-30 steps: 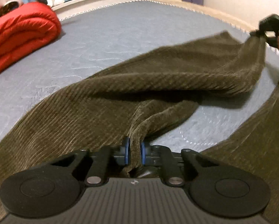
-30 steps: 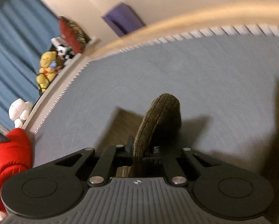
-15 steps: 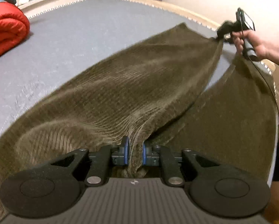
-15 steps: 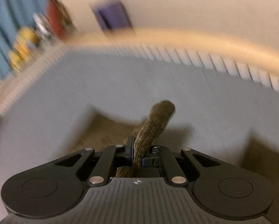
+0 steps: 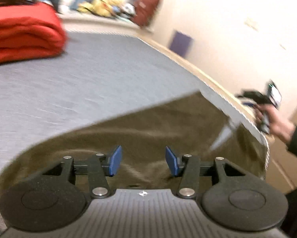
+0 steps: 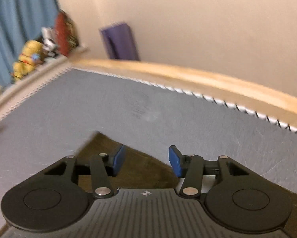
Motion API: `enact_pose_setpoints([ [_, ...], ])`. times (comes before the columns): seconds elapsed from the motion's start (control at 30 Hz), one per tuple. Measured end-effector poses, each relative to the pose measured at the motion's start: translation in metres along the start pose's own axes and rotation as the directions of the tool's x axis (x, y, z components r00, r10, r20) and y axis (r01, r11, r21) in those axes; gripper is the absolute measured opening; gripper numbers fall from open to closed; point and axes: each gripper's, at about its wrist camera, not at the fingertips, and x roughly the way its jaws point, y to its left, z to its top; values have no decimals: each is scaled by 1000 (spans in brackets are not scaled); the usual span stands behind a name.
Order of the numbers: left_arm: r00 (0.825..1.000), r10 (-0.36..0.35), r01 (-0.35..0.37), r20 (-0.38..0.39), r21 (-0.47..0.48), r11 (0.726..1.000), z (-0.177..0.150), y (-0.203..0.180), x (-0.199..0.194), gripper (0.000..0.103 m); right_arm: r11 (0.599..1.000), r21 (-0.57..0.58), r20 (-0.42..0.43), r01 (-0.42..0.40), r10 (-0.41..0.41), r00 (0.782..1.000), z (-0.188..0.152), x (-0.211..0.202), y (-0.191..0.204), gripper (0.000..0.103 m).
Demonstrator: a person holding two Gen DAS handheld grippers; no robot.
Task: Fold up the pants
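From the left wrist view, the left hand-held gripper is sitting with its blue pads apart and nothing between them. The brown pants are lying folded over on the grey bed, just under the pads. The jaws have just been opening, and a second ago they were pinching a ridge of the cloth. A good next move is lifting straight away so the fold is not dragged. Far right, a hand is carrying the other tool clear of the cloth.

From the right wrist view, the right hand-held gripper is also standing apart and empty, its jaws just opening too. Earlier it was pinching a corner; now that corner of the pants is resting flat on the bed.
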Motion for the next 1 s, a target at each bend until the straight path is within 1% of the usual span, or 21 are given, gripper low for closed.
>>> enact_pose_setpoints([
  [0.1, 996, 78, -75, 45, -74, 994, -3, 30, -37, 54, 991, -65, 50, -114, 117, 992, -11, -55, 24, 51],
  [0.17, 990, 129, -121, 56, -122, 985, -8, 48, -60, 52, 968, -144, 64, -207, 218, 974, -29, -96, 47, 51],
  [0.23, 983, 167, -153, 70, -173, 973, -14, 60, -83, 52, 925, -220, 36, -310, 326, 945, -55, -136, 79, 51],
  [0.27, 981, 181, -162, 76, -201, 966, -16, 63, -98, 52, 898, -251, 13, -361, 377, 926, -70, -155, 91, 51],
  [0.3, 977, 197, -175, 81, -220, 960, -19, 67, -108, 48, 865, -284, -14, -414, 428, 904, -87, -175, 105, 51],
  [0.37, 963, 253, -224, 89, -250, 942, -23, 67, -134, 41, 778, -353, -81, -520, 528, 845, -124, -214, 135, 51],
  [0.4, 955, 285, -253, 83, -270, 929, -26, 67, -145, 32, 726, -385, -123, -569, 571, 812, -144, -233, 149, 51],
  [0.43, 947, 312, -278, 80, -286, 917, -29, 67, -157, 24, 666, -412, -171, -621, 613, 771, -166, -251, 163, 51],
  [0.47, 939, 336, -300, 77, -298, 906, -33, 67, -165, 12, 610, -432, -221, -665, 643, 733, -186, -267, 176, 48],
  [0.5, 932, 354, -317, 79, -299, 900, -38, 68, -171, 9, 538, -448, -285, -714, 670, 685, -211, -283, 191, 41],
  [0.57, 921, 377, -334, 99, -298, 894, -51, 71, -181, 7, 414, -470, -385, -779, 698, 604, -248, -316, 213, 36],
  [0.6, 919, 379, -333, 109, -301, 894, -58, 74, -182, 7, 354, -478, -430, -803, 703, 566, -271, -331, 224, 36],
  [0.63, 920, 375, -325, 116, -312, 893, -68, 79, -181, 7, 298, -483, -471, -823, 704, 532, -292, -345, 232, 36],
  [0.67, 925, 367, -316, 101, -333, 888, -79, 88, -180, 7, 236, -492, -515, -838, 697, 499, -315, -358, 240, 36],
  [0.7, 926, 369, -319, 81, -354, 879, -83, 96, -175, 7, 184, -500, -551, -846, 687, 475, -335, -368, 245, 36],
  [0.77, 922, 381, -327, 73, -380, 865, -87, 112, -168, 7, 117, -507, -608, -854, 655, 450, -371, -384, 255, 36],
  [0.83, 936, 347, -290, 61, -425, 858, -93, 131, -157, 8, 58, -519, -638, -853, 638, 432, -395, -395, 262, 36],
  [0.87, 945, 325, -270, 46, -451, 851, -95, 140, -149, 11, 39, -525, -646, -851, 632, 428, -404, -399, 264, 36],
  [0.93, 948, 320, -279, 8, -471, 837, -97, 154, -133, 17, -17, -520, -684, -854, 607, 405, -421, -403, 274, 38],
  [0.97, 947, 320, -290, -20, -478, 829, -99, 161, -124, 27, -49, -526, -698, -849, 596, 398, -428, -405, 275, 41],
  [1.0, 948, 314, -296, -46, -486, 822, -103, 165, -117, 40, -72, -539, -702, -840, 590, 400, -431, -401, 272, 46],
])
